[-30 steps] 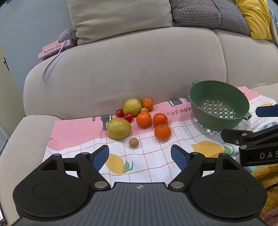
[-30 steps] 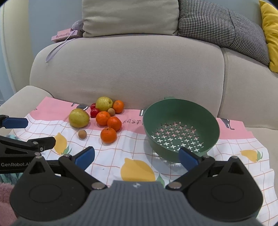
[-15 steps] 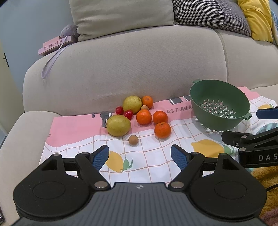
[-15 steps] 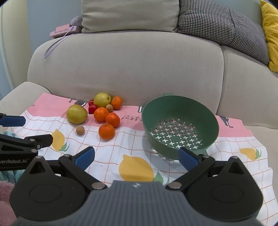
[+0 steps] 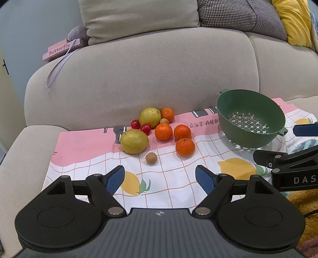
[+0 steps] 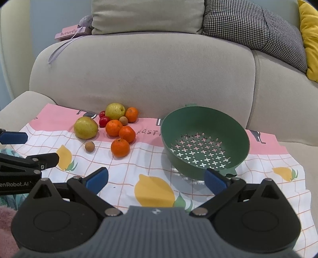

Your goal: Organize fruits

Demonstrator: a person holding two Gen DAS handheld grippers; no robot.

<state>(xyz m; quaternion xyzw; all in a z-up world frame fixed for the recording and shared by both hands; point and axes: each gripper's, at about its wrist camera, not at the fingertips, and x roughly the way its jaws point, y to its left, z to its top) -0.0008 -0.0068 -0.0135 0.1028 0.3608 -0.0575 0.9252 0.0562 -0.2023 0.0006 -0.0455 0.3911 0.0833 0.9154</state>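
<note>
A pile of fruit lies on a printed cloth [image 5: 178,178] on the sofa seat: two yellow-green pears [image 5: 134,141] [image 5: 149,117], several oranges [image 5: 185,147], two red cherry tomatoes [image 5: 145,128] and two small brown longans [image 5: 151,158]. An empty green colander [image 5: 250,117] stands to their right, also in the right wrist view [image 6: 204,139]. My left gripper [image 5: 160,179] is open and empty, short of the near longan. My right gripper [image 6: 156,178] is open and empty, in front of the colander and the near orange [image 6: 120,147].
The sofa backrest [image 5: 149,69] rises right behind the fruit. Cushions [image 6: 147,15] and a pink "Butterfly" book [image 5: 59,49] sit on top of it. The sofa arm [image 5: 23,158] is at the left. A fuzzy blanket [image 5: 304,202] lies at the near right.
Both grippers have drifted slightly, so the fruit and colander sit a little higher in the right wrist view. Nothing was gripped or moved; both stay open.
</note>
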